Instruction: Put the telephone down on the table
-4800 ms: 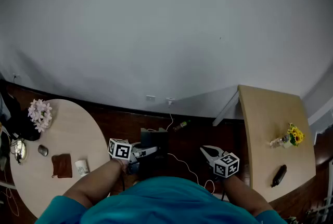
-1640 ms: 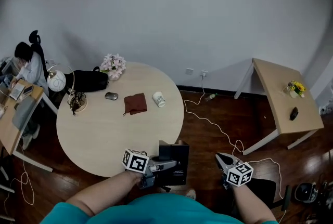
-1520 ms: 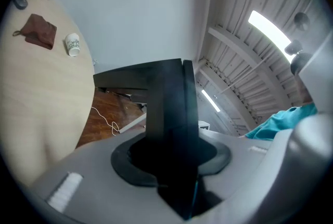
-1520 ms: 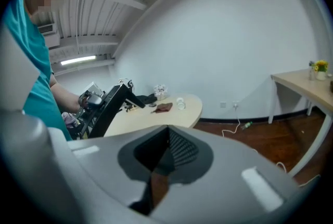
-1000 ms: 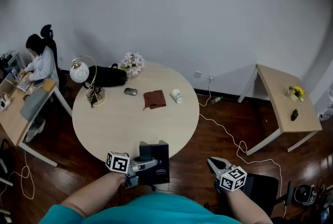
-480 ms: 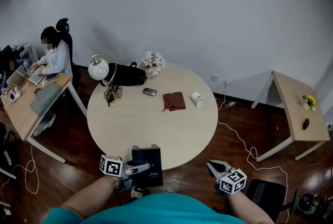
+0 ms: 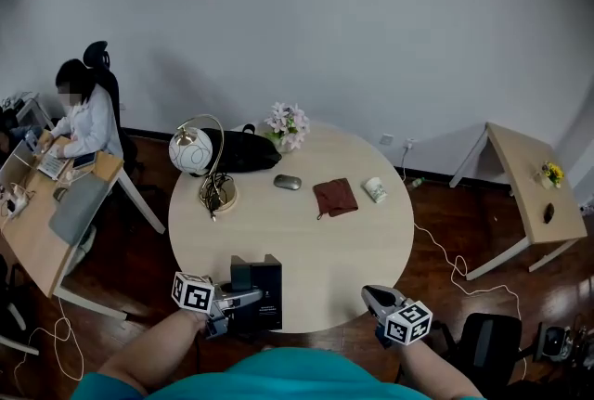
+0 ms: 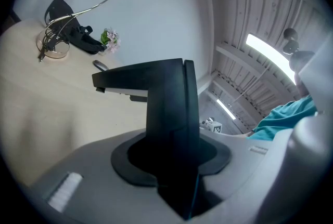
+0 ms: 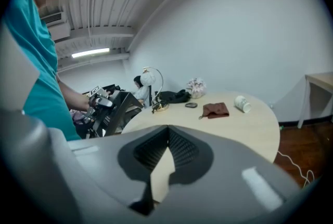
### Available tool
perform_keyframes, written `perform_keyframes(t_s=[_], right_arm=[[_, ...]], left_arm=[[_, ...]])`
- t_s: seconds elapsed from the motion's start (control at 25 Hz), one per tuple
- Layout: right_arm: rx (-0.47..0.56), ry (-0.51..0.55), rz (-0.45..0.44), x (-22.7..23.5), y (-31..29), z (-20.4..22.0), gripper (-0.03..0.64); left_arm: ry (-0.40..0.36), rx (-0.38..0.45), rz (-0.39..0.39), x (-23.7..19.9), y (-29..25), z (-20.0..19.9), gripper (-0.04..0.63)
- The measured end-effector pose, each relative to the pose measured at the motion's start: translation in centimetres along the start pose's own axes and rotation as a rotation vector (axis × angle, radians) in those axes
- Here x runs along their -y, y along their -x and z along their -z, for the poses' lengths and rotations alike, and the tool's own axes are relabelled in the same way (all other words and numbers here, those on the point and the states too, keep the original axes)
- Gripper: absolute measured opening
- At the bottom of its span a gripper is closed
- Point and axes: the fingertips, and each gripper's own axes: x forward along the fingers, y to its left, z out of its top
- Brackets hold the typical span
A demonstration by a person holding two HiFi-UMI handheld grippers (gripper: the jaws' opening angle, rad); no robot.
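The telephone (image 7: 257, 290) is a black, boxy set, held upright over the near edge of the round pale wooden table (image 7: 306, 245). My left gripper (image 7: 235, 303) is shut on it, and in the left gripper view the telephone (image 8: 167, 108) fills the space between the jaws above the tabletop (image 8: 47, 114). My right gripper (image 7: 379, 299) hangs off the table's near right edge, shut with nothing in it. From the right gripper view the telephone (image 9: 112, 109) shows at the left, tilted in the other gripper.
On the table's far half stand a globe lamp (image 7: 192, 150), a black bag (image 7: 243, 150), pink flowers (image 7: 288, 124), a grey mouse (image 7: 287, 182), a brown cloth (image 7: 334, 197) and a white cup (image 7: 375, 190). A seated person (image 7: 82, 115) works at a desk on the left. A small table (image 7: 534, 194) stands at the right.
The round table has come closer and more central in the head view. The telephone, still gripped, now hangs over the table's near edge instead of over the floor.
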Motion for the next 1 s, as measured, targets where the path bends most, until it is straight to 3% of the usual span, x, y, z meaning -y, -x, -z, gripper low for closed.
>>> perform_keyframes(t_s=[0.28, 0.72, 1.0], right_arm=[[-0.006, 0.013, -0.022, 2.7, -4.8, -1.7, 0.002], [-0.018, 0.103, -0.152, 8.2, -9.7, -5.5, 0.002], [-0.046, 0.083, -0.122, 9.9, -13.2, -5.5, 0.002]], left_arm=[[0.042, 0.040, -0.015, -3.4, -0.8, -3.7, 0.170], [0.107, 0.037, -0.088, -7.5, -6.6, -8.2, 0.170], [0.108, -0.053, -0.068, -11.8, -8.9, -10.6, 0.170]])
